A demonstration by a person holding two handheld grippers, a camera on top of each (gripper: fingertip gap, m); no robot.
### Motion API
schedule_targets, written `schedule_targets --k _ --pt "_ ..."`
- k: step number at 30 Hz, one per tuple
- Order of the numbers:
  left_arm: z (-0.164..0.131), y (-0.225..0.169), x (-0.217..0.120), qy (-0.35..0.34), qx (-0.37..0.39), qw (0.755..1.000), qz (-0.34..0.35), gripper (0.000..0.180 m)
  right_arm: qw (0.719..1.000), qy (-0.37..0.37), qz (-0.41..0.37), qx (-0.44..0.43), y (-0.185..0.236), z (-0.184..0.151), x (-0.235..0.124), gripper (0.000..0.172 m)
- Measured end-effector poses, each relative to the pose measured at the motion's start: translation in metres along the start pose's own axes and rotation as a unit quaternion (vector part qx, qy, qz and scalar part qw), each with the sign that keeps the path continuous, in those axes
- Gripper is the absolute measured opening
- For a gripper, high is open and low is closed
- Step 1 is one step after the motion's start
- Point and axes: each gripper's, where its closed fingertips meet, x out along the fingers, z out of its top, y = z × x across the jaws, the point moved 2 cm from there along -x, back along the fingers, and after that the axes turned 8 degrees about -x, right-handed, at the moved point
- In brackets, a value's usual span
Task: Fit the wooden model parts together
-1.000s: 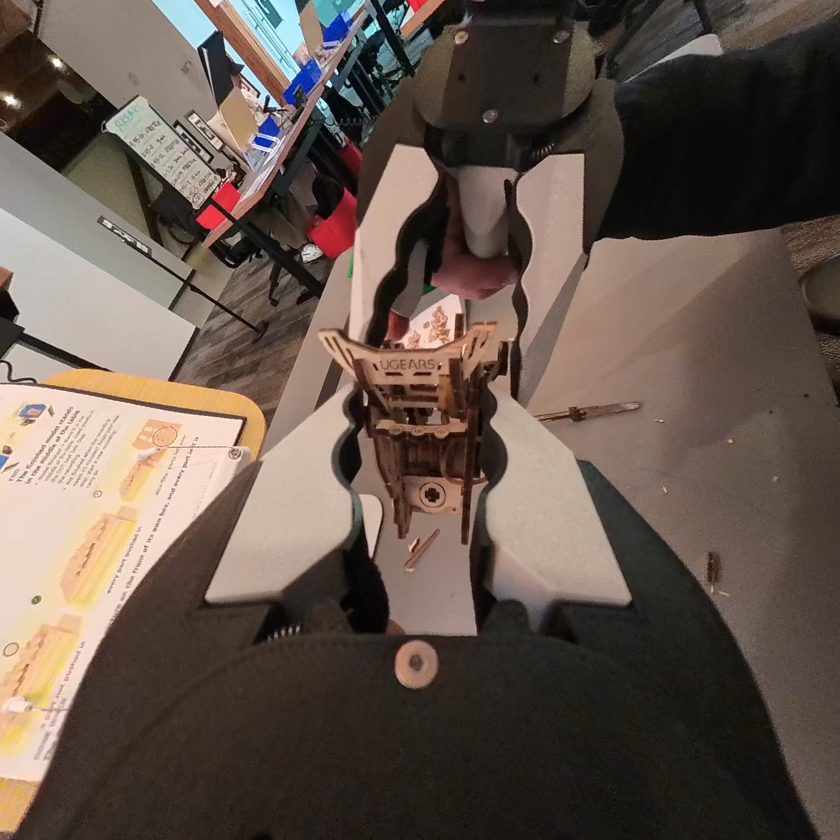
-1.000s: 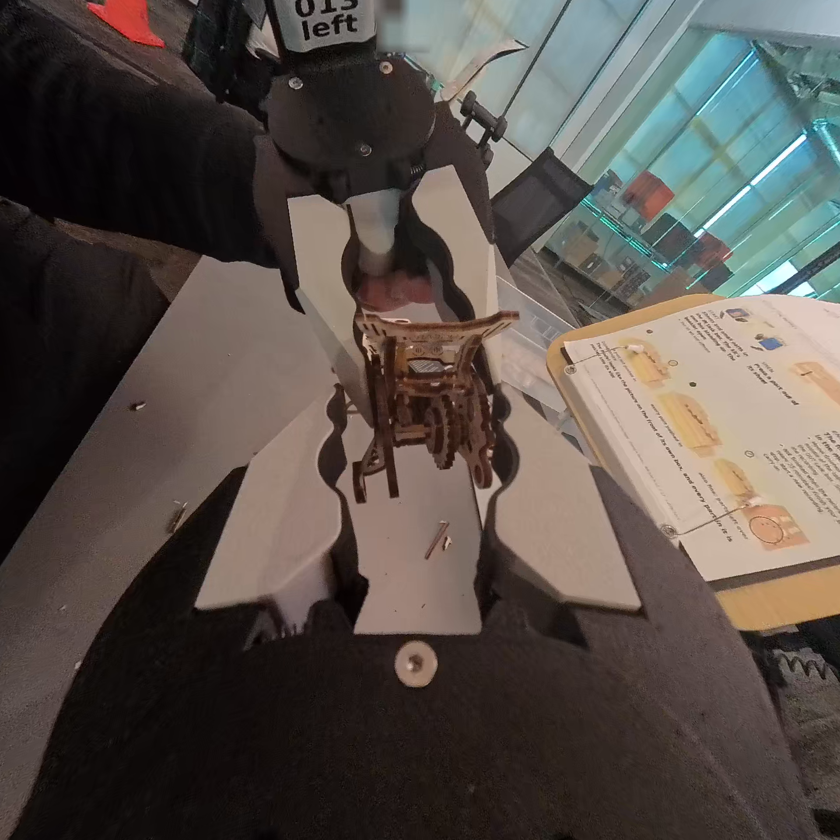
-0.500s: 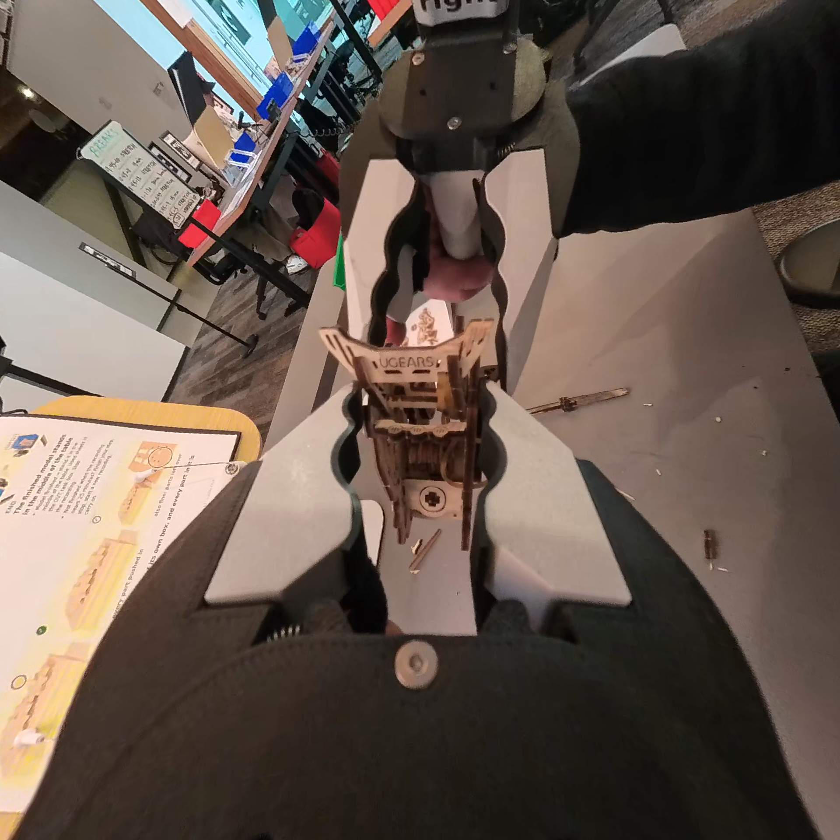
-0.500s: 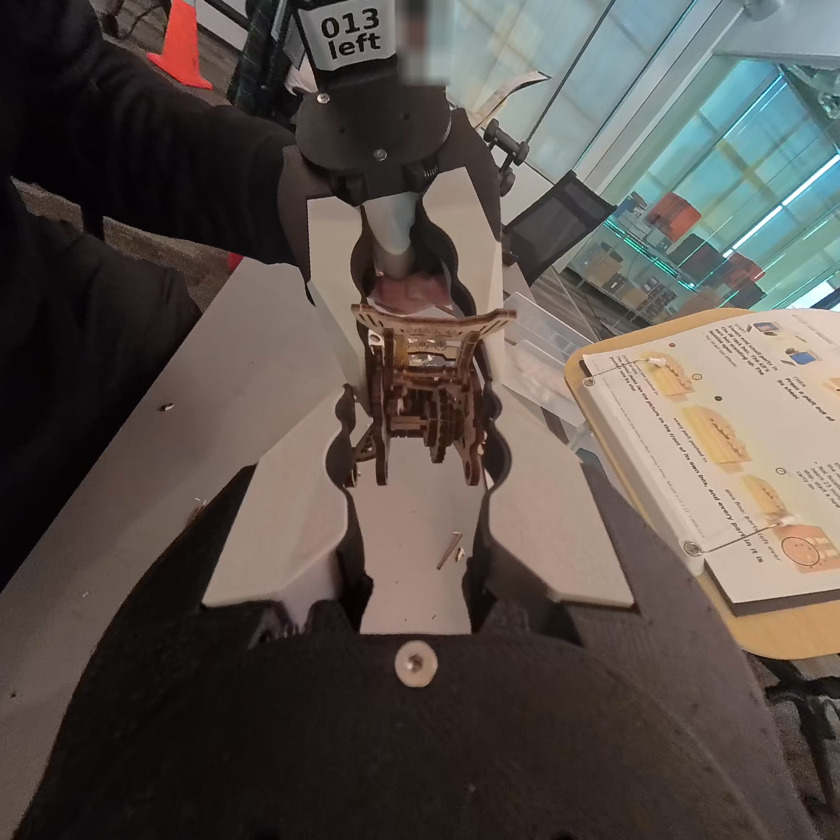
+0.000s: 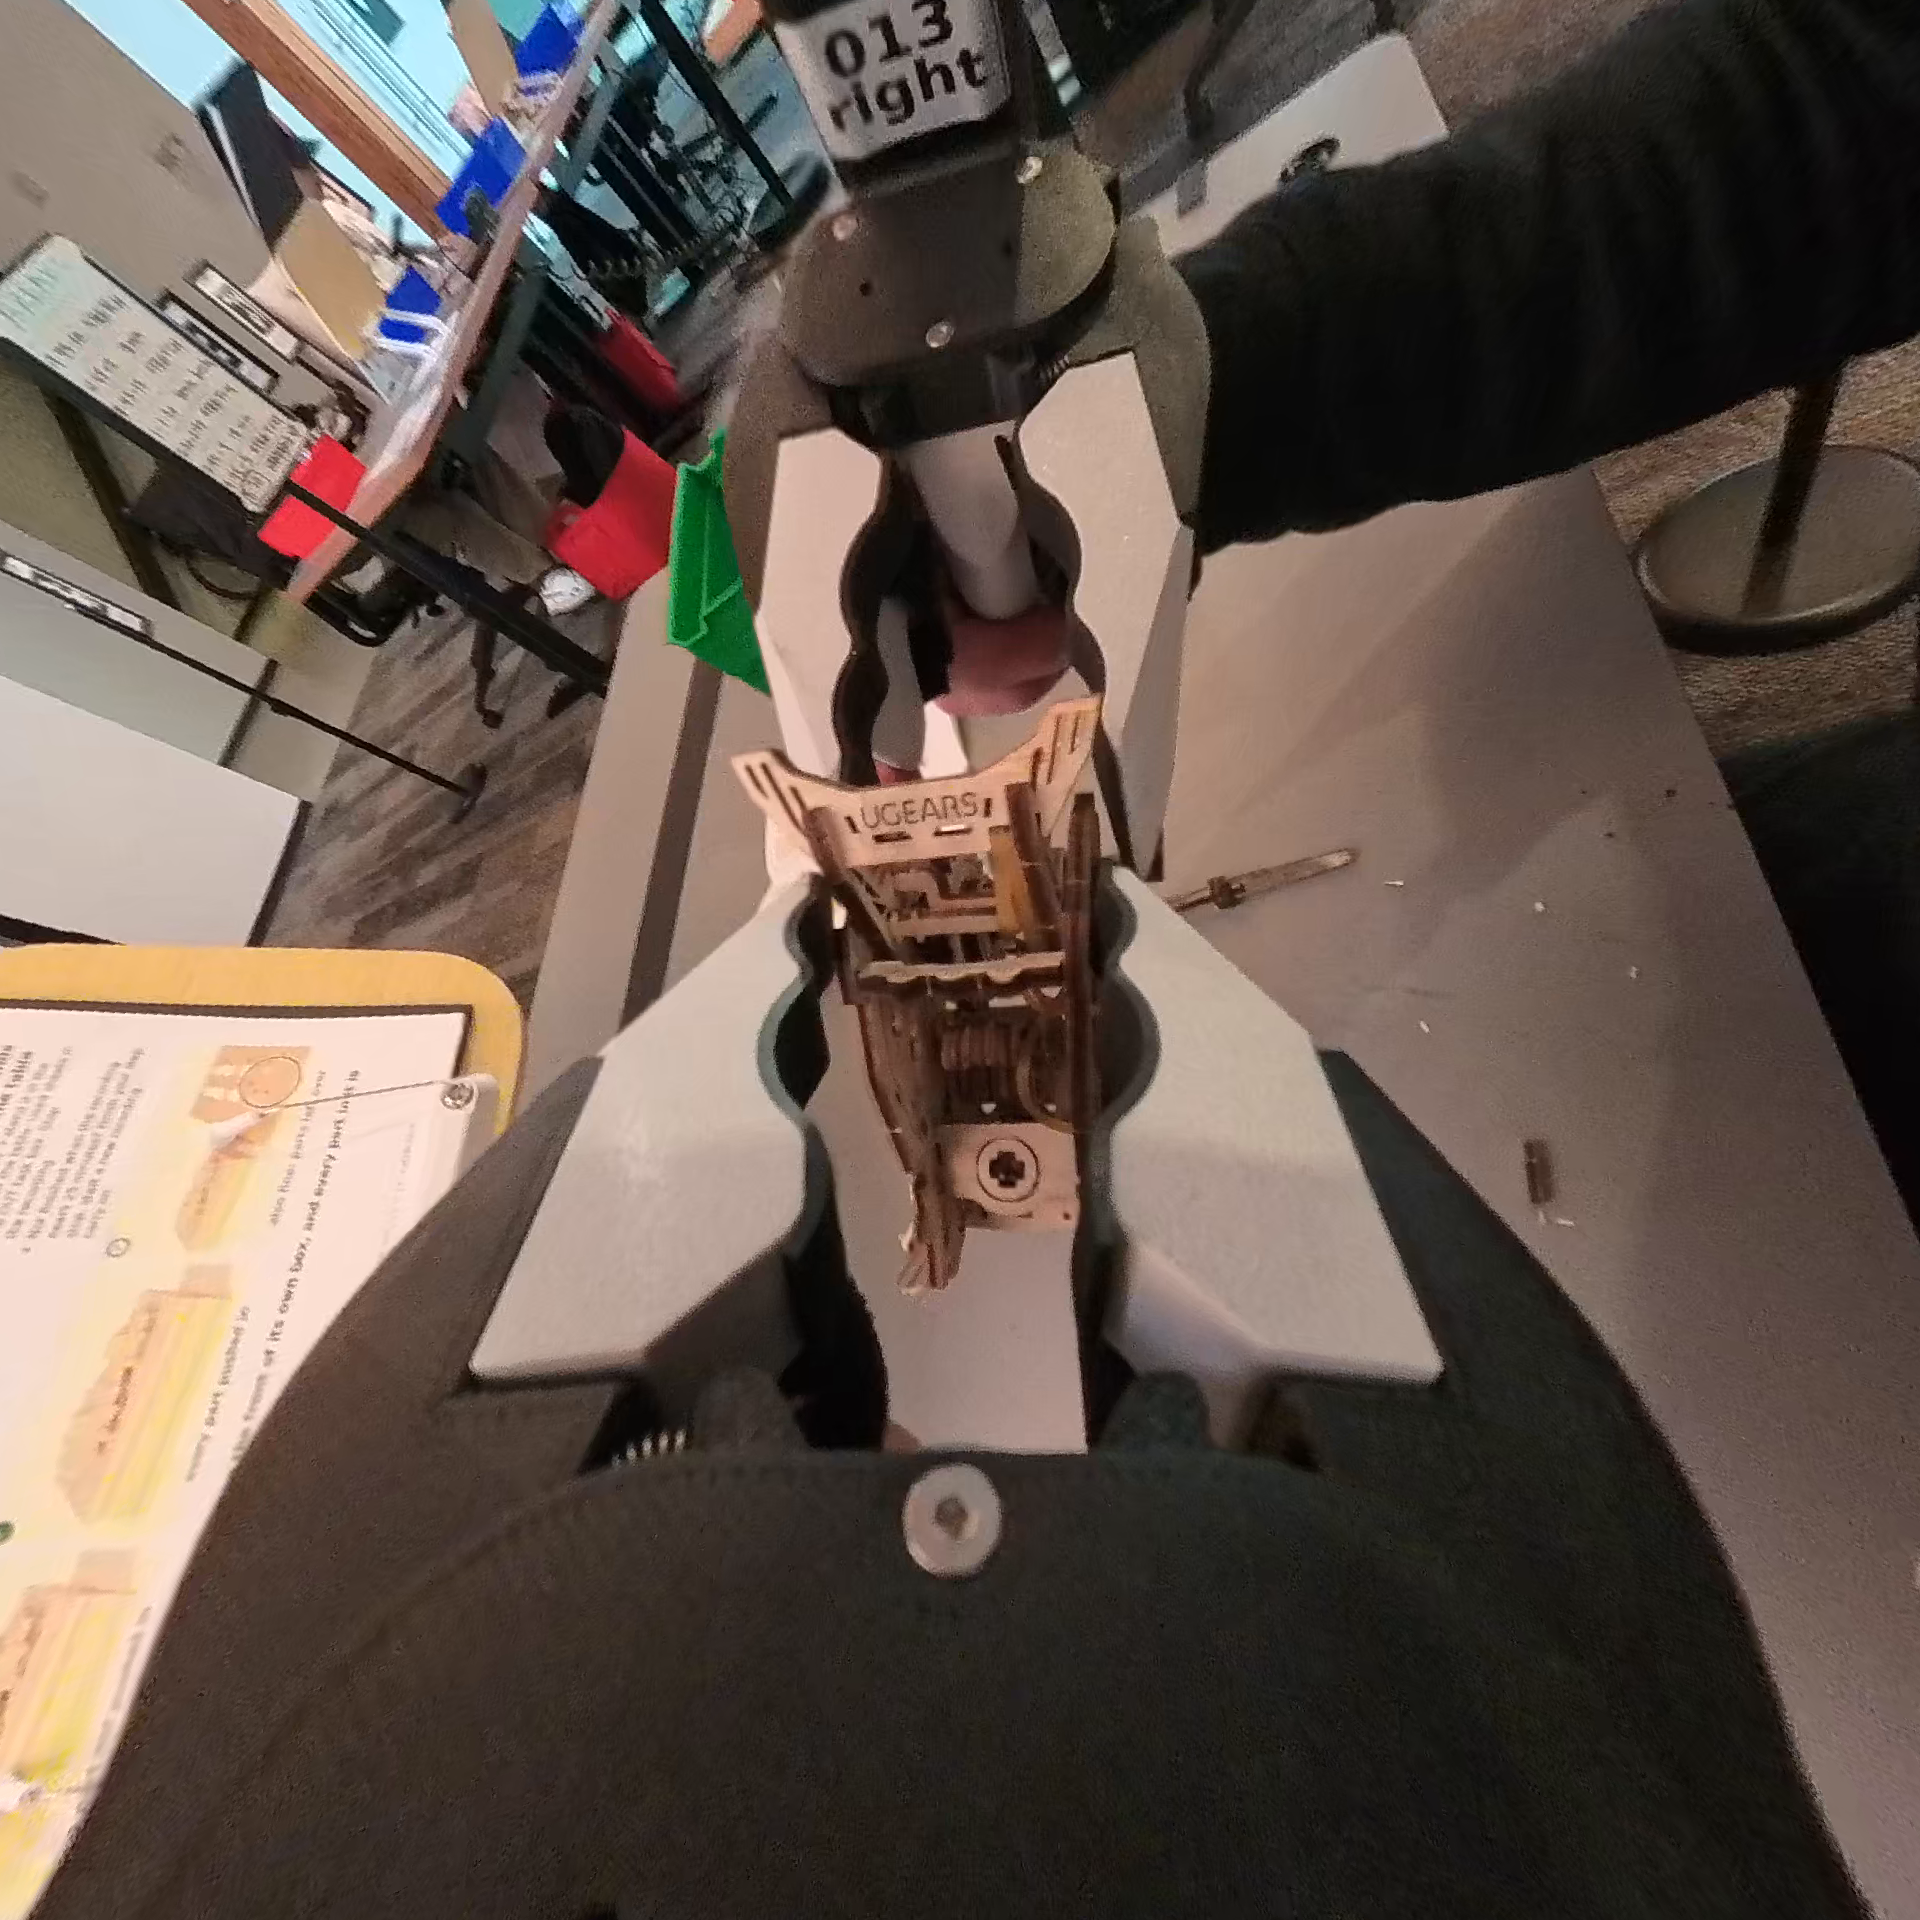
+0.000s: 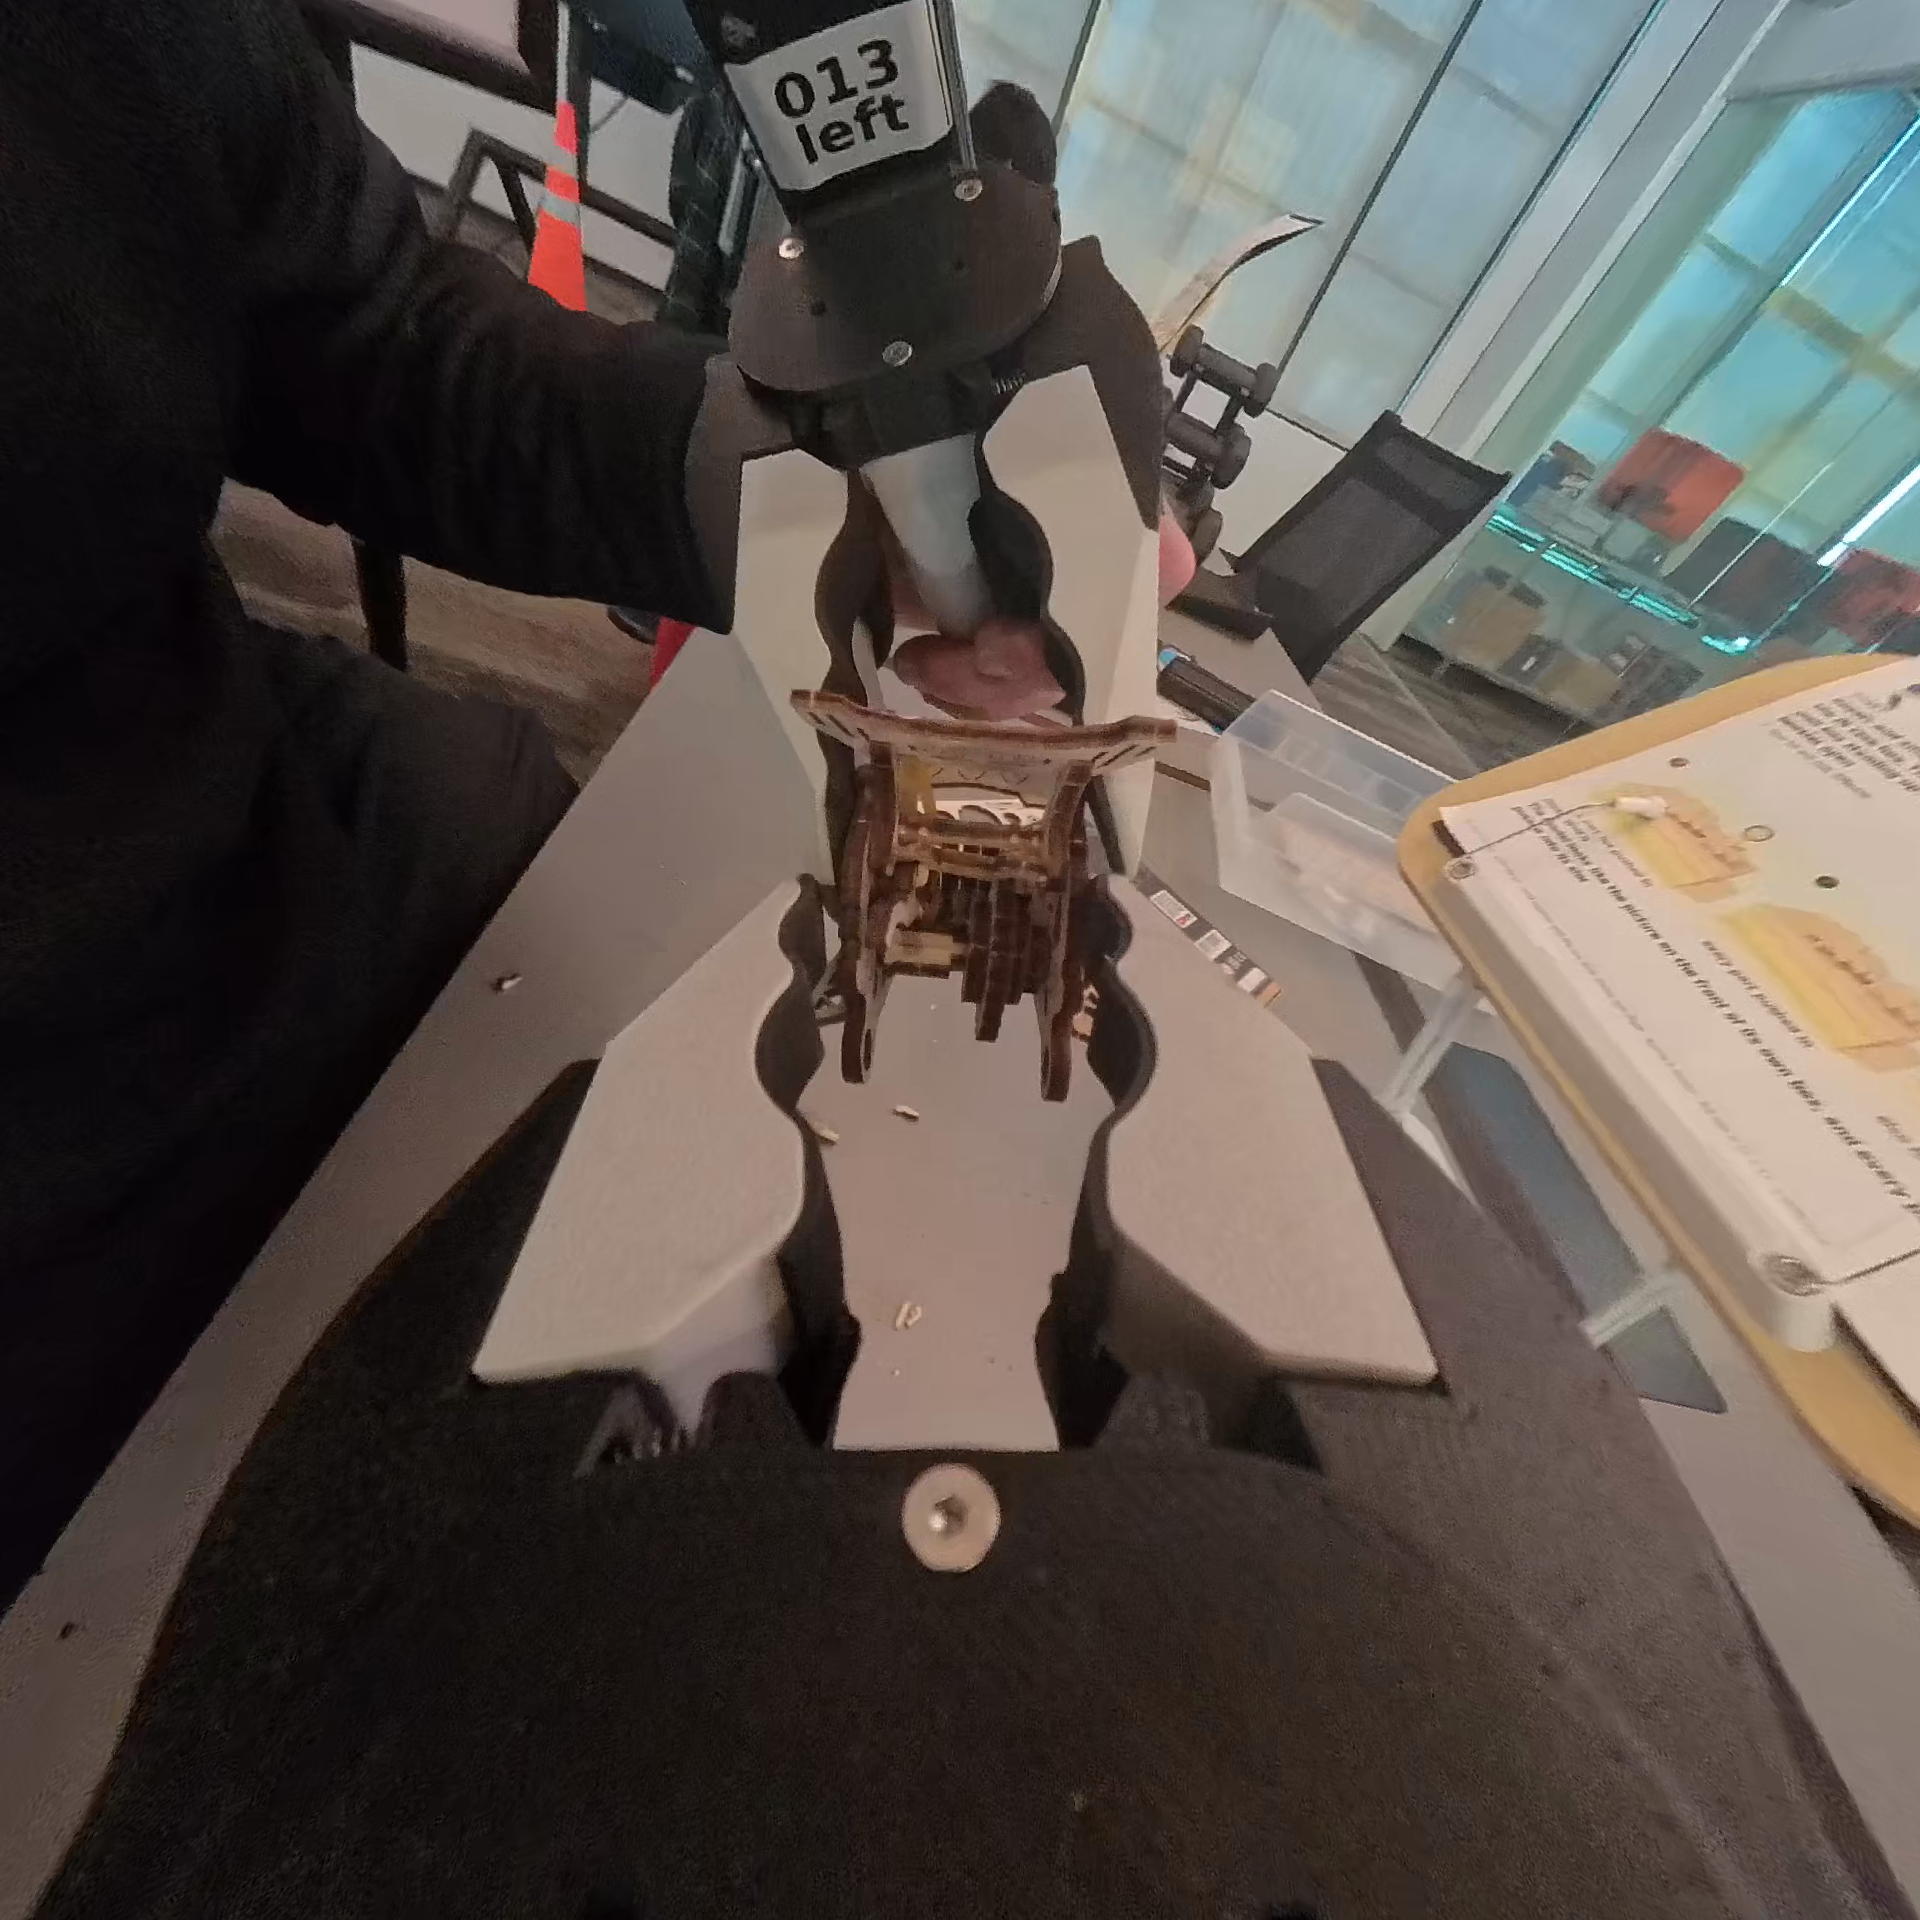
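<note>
At the centre of both wrist views, the left gripper [image 5: 961, 914] has its fingers [image 5: 727, 1039] clenched on the near end of the wooden model [image 5: 966, 987], raised above the grey bench [image 5: 1455, 831]. Beyond, the right gripper [image 6: 951, 935] grasps the same model's far end. A metal pin [image 5: 1262, 878] lies at right, an instruction sheet [image 5: 156, 1247] at lower left.

There are two grippers [image 5: 961, 914] [image 6: 956, 925], one wooden model [image 5: 966, 997], one paper book of steps [image 6: 1714, 935], one clear box [image 6: 1320, 821] and one orange cone [image 6: 559, 197].
</note>
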Motion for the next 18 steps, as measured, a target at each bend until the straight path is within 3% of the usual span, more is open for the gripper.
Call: schedule_targets --k 1,12,18 --pt "-0.003 -0.001 0.001 0.010 0.002 1.000 -0.005 0.046 1.000 0.008 0.000 -0.001 0.002 -0.003 0.002 0.048" --pt "-0.018 -0.005 0.007 0.043 -0.009 0.999 -0.025 0.046 0.999 0.029 0.007 0.021 0.007 -0.018 0.008 0.046" --pt "-0.042 -0.009 0.013 0.057 -0.100 0.992 -0.040 0.052 0.992 -0.014 0.030 0.125 0.008 -0.039 0.011 0.042"
